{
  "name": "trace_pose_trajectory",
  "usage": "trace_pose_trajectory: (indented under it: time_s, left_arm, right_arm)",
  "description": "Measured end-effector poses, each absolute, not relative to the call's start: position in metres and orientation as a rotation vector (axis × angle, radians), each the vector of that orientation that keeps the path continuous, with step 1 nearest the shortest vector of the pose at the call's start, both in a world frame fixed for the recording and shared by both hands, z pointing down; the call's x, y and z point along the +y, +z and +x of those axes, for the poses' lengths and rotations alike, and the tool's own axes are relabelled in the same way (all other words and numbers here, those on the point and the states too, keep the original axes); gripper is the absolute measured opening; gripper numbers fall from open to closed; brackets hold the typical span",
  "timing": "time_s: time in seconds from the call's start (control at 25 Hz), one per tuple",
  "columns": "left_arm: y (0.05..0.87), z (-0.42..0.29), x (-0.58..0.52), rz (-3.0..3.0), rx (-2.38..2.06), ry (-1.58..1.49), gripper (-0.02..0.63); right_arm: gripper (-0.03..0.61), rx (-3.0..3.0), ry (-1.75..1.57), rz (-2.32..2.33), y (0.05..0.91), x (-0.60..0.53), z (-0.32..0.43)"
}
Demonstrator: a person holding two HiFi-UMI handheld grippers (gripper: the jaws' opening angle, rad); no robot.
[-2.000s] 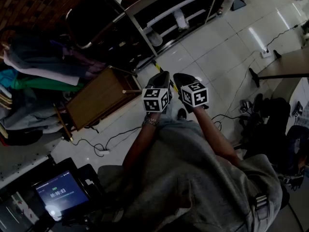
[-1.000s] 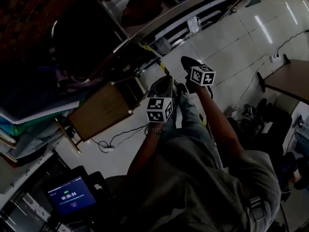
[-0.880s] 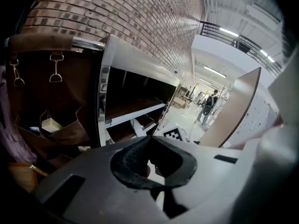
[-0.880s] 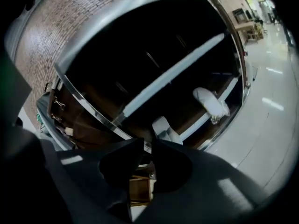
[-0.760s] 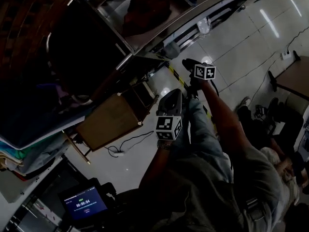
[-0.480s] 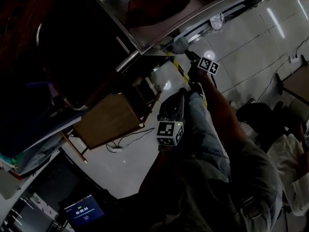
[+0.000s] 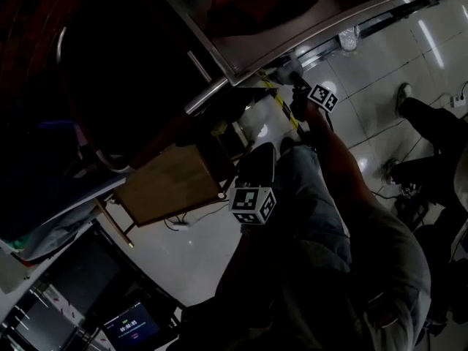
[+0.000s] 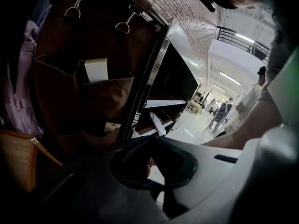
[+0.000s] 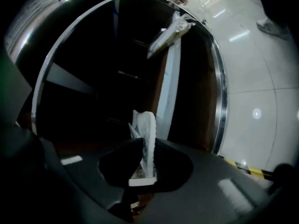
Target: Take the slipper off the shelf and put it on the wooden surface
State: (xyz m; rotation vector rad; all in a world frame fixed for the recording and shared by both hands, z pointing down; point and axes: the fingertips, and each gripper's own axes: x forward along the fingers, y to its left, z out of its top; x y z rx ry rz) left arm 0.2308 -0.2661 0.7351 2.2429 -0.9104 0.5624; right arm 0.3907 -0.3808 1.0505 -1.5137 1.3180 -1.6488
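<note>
A white slipper (image 9: 145, 125) stands on edge between the jaws of my right gripper (image 9: 145, 143). The jaws have just been closing and now press its sides. In the head view the right gripper (image 7: 294, 79) reaches in under the metal shelf rail (image 7: 219, 82); the slipper is hardly visible there. The wooden surface (image 7: 168, 189) is a small low table left of and below both grippers. My left gripper (image 7: 262, 152) hangs beside that table's right corner. In its own view the left gripper (image 8: 150, 141) has its dark pads together with nothing in them.
A second pale slipper (image 9: 168, 31) lies further along the shelf on a white bar, also seen as a pale shape (image 7: 348, 38) in the head view. A brown bag (image 8: 93, 92) hangs left of the shelf frame. A bystander's leg and shoe (image 7: 413, 108) stand on the tiled floor at right.
Both grippers have sunk. The right one has gone forward under the shelf rail and rolled, and the white slipper now sits in its jaws. The left one has dropped beside the wooden table.
</note>
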Motion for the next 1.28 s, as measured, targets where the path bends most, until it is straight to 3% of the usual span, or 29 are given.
trace_pose_trajectory:
  time_s: [0.24,0.6,0.84,1.08,1.28]
  left_arm:
    - [0.694,0.243,-0.255,2.249,-0.827,0.551,0.005]
    - [0.591,0.279,-0.251,2.380,-0.736,0.515,0.004]
    - [0.546,0.294,-0.235,2.432,-0.772,0.498,0.004]
    - [0.510,0.323,-0.182,2.505,-0.762,0.476,0.003]
    - [0.504,0.295,-0.150,2.468,-0.859,0.471,0.004]
  right_arm:
    - [0.043,1.530,-1.503,-1.605,0.945,-0.358,0.405]
    - [0.043,1.763,-1.445,-2.283,0.772,-0.221,0.453]
    - [0.044,1.786,-1.155,-2.393,0.636,-0.149,0.450]
    - [0.044,1.827,-1.045,-2.306,0.596,-0.108,0.442]
    - [0.043,1.903,-1.082,-2.189,0.574,-0.062,0.422]
